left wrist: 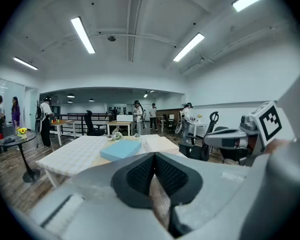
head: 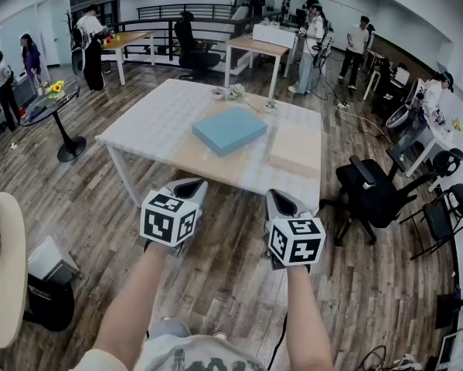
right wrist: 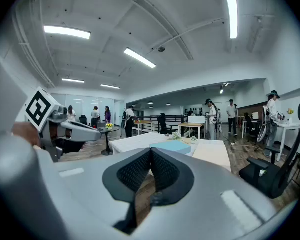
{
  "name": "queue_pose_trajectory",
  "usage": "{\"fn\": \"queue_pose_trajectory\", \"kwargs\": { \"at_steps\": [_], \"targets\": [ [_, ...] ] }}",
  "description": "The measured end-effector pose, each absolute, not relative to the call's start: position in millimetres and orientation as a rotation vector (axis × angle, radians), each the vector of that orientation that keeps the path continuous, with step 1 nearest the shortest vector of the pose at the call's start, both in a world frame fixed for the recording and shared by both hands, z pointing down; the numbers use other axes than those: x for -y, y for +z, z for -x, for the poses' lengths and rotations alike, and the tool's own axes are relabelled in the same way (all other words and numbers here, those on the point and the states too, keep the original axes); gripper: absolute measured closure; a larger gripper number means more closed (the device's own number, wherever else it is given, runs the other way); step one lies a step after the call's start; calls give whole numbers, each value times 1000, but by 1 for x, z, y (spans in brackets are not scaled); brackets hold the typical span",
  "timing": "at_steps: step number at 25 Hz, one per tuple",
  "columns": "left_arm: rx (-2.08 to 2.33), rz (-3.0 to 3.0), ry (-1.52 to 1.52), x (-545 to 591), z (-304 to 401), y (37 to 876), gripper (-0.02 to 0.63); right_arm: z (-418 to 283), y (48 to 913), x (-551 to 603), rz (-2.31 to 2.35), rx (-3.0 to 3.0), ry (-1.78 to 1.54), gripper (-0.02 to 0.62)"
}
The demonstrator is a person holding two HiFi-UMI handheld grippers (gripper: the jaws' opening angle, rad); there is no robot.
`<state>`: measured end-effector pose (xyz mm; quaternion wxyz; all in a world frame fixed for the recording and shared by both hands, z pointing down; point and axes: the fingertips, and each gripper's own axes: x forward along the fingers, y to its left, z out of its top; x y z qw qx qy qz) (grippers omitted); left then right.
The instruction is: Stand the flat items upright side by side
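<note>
A light blue flat slab [head: 229, 129] lies flat on the table [head: 150, 126], which has a white checked cloth over it. To its right a beige flat board [head: 297, 149] also lies flat. Both show ahead in the left gripper view, the slab [left wrist: 120, 150] and the board [left wrist: 162, 143], and in the right gripper view, the slab [right wrist: 171, 146] and the board [right wrist: 212, 153]. My left gripper [head: 189, 185] and right gripper [head: 278, 197] hang side by side over the floor, short of the table's near edge. Each one, left [left wrist: 154, 157] and right [right wrist: 151, 152], is shut with nothing between its pads.
Small white items and flowers [head: 229, 92] sit at the table's far edge. A black office chair [head: 370, 195] stands right of the table. A round pale table [head: 3, 269] is at my near left, and a small black round table [head: 57, 107] stands further left. Several people stand at the back.
</note>
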<state>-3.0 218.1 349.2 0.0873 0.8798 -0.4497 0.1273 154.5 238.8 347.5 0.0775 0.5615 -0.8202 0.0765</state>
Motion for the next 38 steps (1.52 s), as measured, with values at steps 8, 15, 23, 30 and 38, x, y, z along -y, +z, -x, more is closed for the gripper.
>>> {"fn": "queue_pose_trajectory", "kwargs": {
  "at_steps": [8,15,23,30,38],
  "targets": [
    [1361,-2612,397,-212,9,355,601,-149,356,-233,-1662,2467,258,594],
    [1386,-2605,378,-185,28,357,543,-137,365,-209,-1653,2474,290,558],
    [1379,-2607,359,-119,66,364,481,-107,377,-150,-1657,2446,314,505],
    [1324,-2628,356,-50,109,356,440,-72,369,-96,-1714,2404,357,449],
    [1243,-2655,352,21,144,370,399,-46,381,-40,-1836,2322,393,385]
  ]
}}
